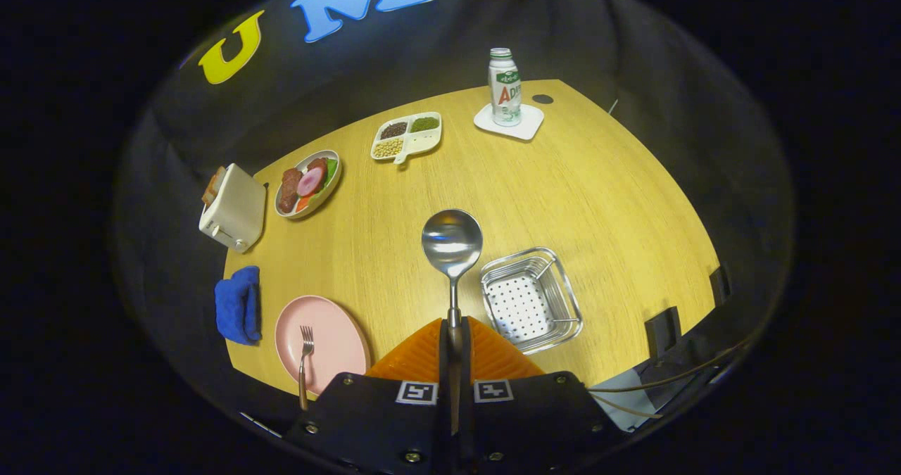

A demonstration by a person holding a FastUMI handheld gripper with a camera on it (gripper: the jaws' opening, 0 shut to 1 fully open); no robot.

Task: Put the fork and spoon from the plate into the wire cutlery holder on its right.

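Both fingers (pixel 431 352) tight on spoon (pixel 452 244), holder (pixel 531 299) beside.

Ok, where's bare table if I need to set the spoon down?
Gripper is shut on the spoon. Widest bare patch: between the wire cutlery holder, bottle and divided tray. Crowded along the toaster, food plate, blue cloth and pink plate with fork.

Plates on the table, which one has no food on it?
The pink plate, beside the blue cloth, holds only a fork. The other plate, by the toaster, carries meat and vegetables. The gripper grips the spoon.
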